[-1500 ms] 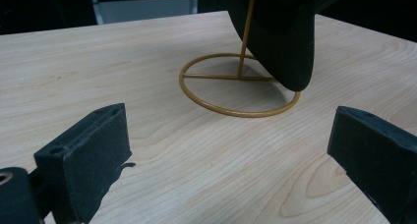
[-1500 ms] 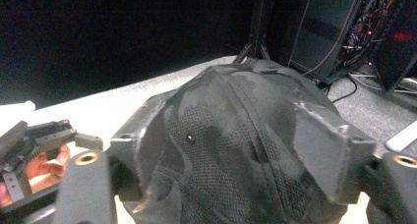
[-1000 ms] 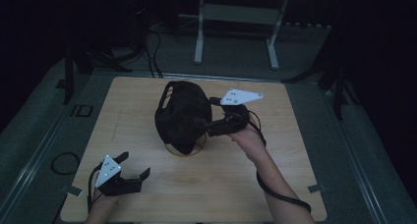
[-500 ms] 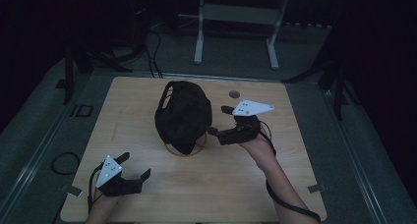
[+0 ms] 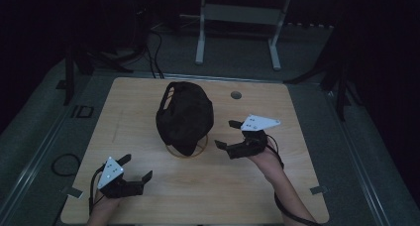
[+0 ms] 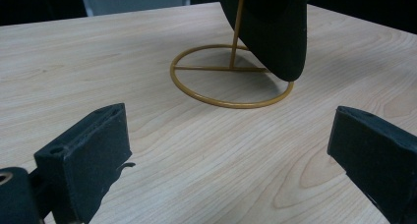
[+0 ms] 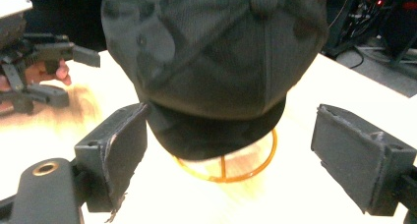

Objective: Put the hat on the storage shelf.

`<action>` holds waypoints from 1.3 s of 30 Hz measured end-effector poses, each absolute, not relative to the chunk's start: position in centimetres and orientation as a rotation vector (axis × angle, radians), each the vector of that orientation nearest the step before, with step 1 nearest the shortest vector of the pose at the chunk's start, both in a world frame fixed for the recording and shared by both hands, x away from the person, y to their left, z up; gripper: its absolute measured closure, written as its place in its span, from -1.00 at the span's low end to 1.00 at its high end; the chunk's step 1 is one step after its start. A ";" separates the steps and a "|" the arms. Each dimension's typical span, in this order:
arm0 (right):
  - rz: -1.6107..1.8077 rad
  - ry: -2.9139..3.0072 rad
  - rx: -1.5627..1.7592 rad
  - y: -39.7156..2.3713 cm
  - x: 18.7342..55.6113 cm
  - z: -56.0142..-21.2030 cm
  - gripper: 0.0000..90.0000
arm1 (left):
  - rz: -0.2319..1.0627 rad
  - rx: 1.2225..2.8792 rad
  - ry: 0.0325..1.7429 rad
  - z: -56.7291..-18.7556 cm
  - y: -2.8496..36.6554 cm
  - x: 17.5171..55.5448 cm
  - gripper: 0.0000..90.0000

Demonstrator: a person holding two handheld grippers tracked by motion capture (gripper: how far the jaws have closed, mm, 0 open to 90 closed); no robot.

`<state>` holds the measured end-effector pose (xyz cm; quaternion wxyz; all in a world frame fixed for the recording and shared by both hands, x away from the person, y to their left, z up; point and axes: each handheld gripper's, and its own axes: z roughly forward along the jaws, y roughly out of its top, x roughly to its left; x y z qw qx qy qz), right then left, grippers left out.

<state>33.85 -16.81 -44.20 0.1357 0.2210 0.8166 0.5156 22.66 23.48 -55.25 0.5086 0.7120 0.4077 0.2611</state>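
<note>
A black cap point(image 5: 184, 114) sits on a gold wire stand point(image 5: 187, 150) at the middle of the wooden table point(image 5: 307, 107). My right gripper point(image 5: 224, 133) is open just right of the cap, pointing at it and apart from it. In the right gripper view the cap point(image 7: 216, 52) hangs over the stand's ring point(image 7: 231, 172), between and beyond my right gripper's point(image 7: 231, 140) wide jaws. My left gripper point(image 5: 137, 166) rests open near the front left corner. Its own view shows the left gripper point(image 6: 226, 150) empty, with the stand point(image 6: 231, 81) and the cap's brim point(image 6: 275, 32) ahead.
A round grommet hole point(image 5: 236, 94) lies in the table's far right part. Beyond the far edge stands a white metal frame point(image 5: 237, 13). Cables point(image 5: 64, 164) lie on the floor at the left. The left gripper point(image 7: 74, 76) shows far off in the right gripper view.
My right gripper has drawn back from the cap's right side, toward the person and lower on the table. The cap and the left gripper have stayed put.
</note>
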 end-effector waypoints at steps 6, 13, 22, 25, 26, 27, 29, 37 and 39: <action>1.469 2.372 0.671 -17.5 33.6 -46.4 -0.70 | 0.629 1.708 0.985 -55.2 23.5 22.6 -0.94; 1.425 2.378 0.694 -18.6 33.6 -48.6 -0.70 | 0.624 1.719 0.977 -55.2 23.3 22.6 -0.94; 1.442 2.421 0.652 -20.1 33.3 -51.0 -0.70 | 0.622 1.724 0.981 -55.3 23.4 22.6 -0.94; 1.459 2.436 0.644 -20.3 32.9 -51.5 -0.70 | 0.623 1.729 0.976 -55.3 23.3 22.6 -0.94; 1.460 2.442 0.640 -20.4 32.8 -51.7 -0.70 | 0.620 1.725 0.974 -55.3 23.3 22.6 -0.94; 1.461 2.447 0.634 -20.5 32.7 -51.9 -0.70 | 0.618 1.725 0.976 -55.2 23.3 22.6 -0.94; 1.459 2.469 0.630 -20.6 32.5 -52.3 -0.70 | 0.621 1.725 0.974 -55.2 23.3 22.6 -0.94; 1.438 2.502 0.643 -21.6 32.2 -53.8 -0.70 | 0.620 1.728 0.974 -55.3 23.3 22.6 -0.94; 1.426 2.510 0.640 -21.8 32.1 -54.0 -0.70 | 0.615 1.728 0.974 -55.3 23.3 22.6 -0.94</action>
